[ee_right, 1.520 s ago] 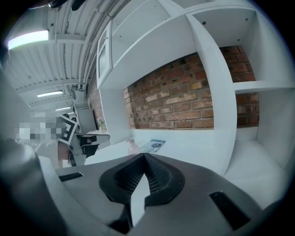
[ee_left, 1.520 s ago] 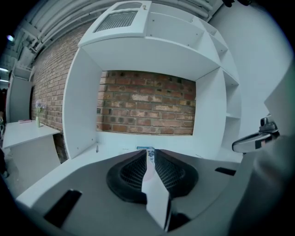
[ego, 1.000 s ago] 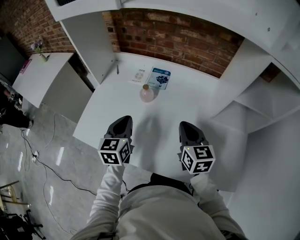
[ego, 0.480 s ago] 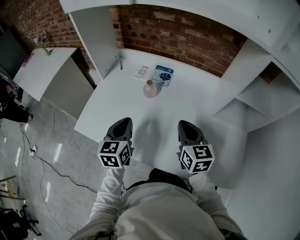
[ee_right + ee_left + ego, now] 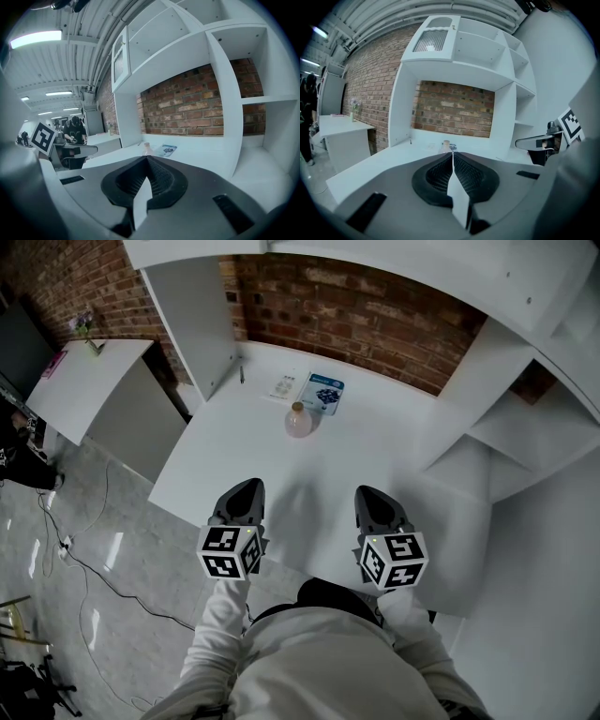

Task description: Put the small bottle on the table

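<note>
Far left in my head view stands a white side table (image 5: 94, 371). Below it a thin cable (image 5: 89, 568) trails over the glossy floor (image 5: 56, 521).

Next comes the left tool (image 5: 244, 491), hovering above the near edge of the white worktop (image 5: 225, 446), its marker cube (image 5: 230, 551) toward me. In the left gripper view its jaws are pressed together along one seam, with nothing between them.

The small bottle (image 5: 297, 421) stands upright toward the back of the worktop. It has a round pinkish body and a tan cap. It is well ahead of both tools and touches neither, and sideways it falls between them, a little nearer the left tool's line. In the left gripper view it peeks up just over the closed jaw tips, a touch left of the seam. In the right gripper view it sits straight above the tips.

Just behind the bottle lie a white leaflet (image 5: 284, 387) and, to its right, a blue booklet (image 5: 322, 395), both flat and close to the brick wall (image 5: 366, 315).

The right tool (image 5: 370, 498) hangs level with the left one over the same near edge, well apart from it. The right gripper view shows its jaws closed and empty.

At the far right, white shelves (image 5: 525, 427) rise beside the worktop.
</note>
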Motion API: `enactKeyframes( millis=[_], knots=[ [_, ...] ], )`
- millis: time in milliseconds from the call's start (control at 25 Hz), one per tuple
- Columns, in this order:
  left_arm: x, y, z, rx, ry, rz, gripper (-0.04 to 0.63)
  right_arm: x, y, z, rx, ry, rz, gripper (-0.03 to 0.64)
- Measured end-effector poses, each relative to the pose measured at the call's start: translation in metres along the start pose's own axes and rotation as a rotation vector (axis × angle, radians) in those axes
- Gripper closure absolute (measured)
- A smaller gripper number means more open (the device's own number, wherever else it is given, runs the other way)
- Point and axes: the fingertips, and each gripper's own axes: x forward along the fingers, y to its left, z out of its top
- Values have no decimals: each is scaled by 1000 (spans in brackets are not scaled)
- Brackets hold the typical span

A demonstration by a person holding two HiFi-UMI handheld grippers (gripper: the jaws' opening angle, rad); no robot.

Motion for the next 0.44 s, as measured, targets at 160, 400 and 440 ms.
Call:
enactKeyframes(
  millis=[160,400,440],
  knots=[
    [-2,0,1,8,-4,5,568,-2,1,1,2,-7,4,589],
    [-8,2,3,11,-6,8,568,-6,9,-1,-1,-5,12,589],
    [-9,2,3,12,-6,8,568,-7,10,-1,-1,-5,13,589]
  ],
)
